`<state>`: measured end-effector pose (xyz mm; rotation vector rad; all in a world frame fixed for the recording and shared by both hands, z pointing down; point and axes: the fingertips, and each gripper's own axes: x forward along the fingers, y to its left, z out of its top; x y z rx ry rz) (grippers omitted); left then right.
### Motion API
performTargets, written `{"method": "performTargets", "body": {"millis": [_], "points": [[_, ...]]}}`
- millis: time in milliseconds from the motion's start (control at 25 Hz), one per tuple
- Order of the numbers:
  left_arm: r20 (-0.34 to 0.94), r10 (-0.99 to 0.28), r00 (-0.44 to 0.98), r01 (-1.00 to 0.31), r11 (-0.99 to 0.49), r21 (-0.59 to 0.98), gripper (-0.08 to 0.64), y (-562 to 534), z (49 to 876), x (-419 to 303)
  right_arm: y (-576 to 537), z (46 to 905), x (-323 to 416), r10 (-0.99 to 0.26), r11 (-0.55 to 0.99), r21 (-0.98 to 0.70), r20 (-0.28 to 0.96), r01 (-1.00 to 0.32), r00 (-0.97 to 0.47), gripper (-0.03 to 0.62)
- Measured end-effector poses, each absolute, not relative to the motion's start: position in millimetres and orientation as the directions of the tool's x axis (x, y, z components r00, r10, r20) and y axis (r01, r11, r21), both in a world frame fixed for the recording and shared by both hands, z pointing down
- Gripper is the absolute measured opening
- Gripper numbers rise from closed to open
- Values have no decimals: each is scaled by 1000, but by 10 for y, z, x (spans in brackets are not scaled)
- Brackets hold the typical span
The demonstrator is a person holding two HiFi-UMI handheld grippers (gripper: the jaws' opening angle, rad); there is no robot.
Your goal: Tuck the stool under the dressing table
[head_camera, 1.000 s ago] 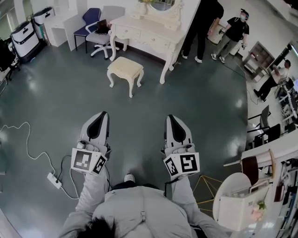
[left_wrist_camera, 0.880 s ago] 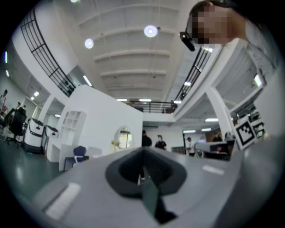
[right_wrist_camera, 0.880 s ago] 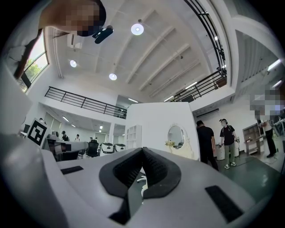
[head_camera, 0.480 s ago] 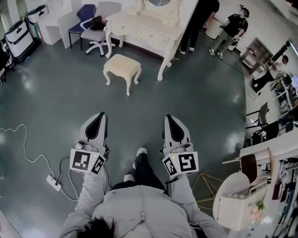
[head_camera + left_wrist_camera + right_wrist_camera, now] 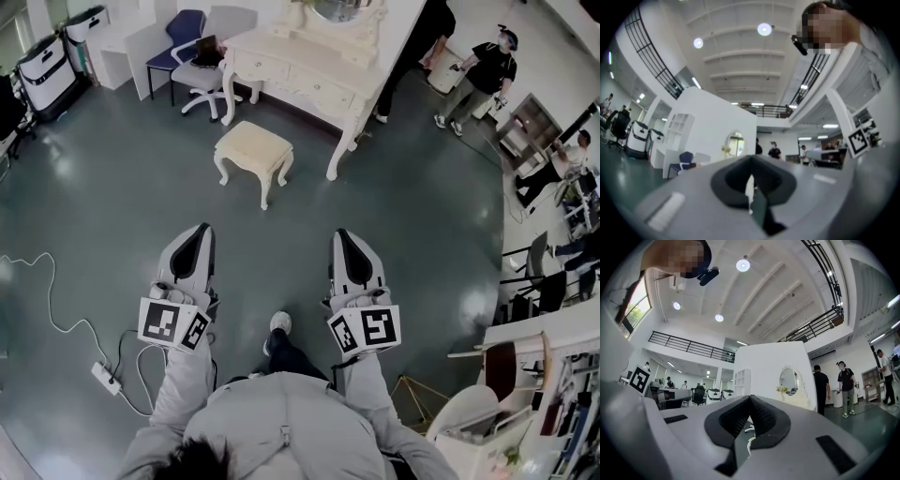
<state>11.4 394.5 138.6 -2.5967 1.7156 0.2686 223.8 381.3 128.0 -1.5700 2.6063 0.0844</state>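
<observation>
The stool (image 5: 253, 147), cream with a padded top and curved legs, stands upright on the dark floor (image 5: 122, 206) in the head view. It is out in front of the dressing table (image 5: 309, 80), at about that table's 7 o'clock, near it but not under it, and its seat lies clear of the tabletop's front edge. The white dressing table sits at 12 o'clock of the view and carries an oval mirror (image 5: 333, 9). At the table's 9 o'clock stands a grey swivel chair (image 5: 208, 73), with a blue chair (image 5: 180, 33) just beyond it.

The left gripper (image 5: 197, 232) and the right gripper (image 5: 345, 236) are held side by side low in the view, both pointing toward 12 o'clock and well apart from the stool. The stool lies at about 1 o'clock of the left gripper and between 10 and 11 o'clock of the right one. In the left gripper view the left gripper (image 5: 751, 180) has its jaws together, dark pads meeting, with nothing held. In the right gripper view the right gripper (image 5: 750, 416) likewise has its jaws together and empty, and the mirror (image 5: 788, 380) shows beyond them at about 1 o'clock.

A shoe (image 5: 278, 323) shows on the floor between the two grippers. A white power strip (image 5: 105, 377) lies at the left gripper's 8 o'clock. Other people (image 5: 487, 66) stand at 2 o'clock of the head view
</observation>
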Motion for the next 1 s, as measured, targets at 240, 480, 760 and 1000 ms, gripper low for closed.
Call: {"method": "performTargets", "body": {"millis": [240, 480, 760, 1000], "points": [[-159, -924, 348, -930, -362, 69, 5, 3332, 1304, 154, 3117, 1211, 2270, -857, 505, -1, -118, -863, -502, 3], [-169, -926, 337, -935, -350, 55, 5, 2773, 1261, 221, 2507, 1174, 2316, -843, 527, 2, -130, -850, -523, 2], [-187, -922, 340, -935, -353, 37, 5, 2290, 1251, 462, 2020, 1215, 2496, -832, 540, 7, -143, -841, -536, 2], [-156, -932, 328, -940, -338, 41, 5, 2033, 1349, 463, 1737, 1309, 2499, -828, 551, -14, -134, -834, -545, 2]]}}
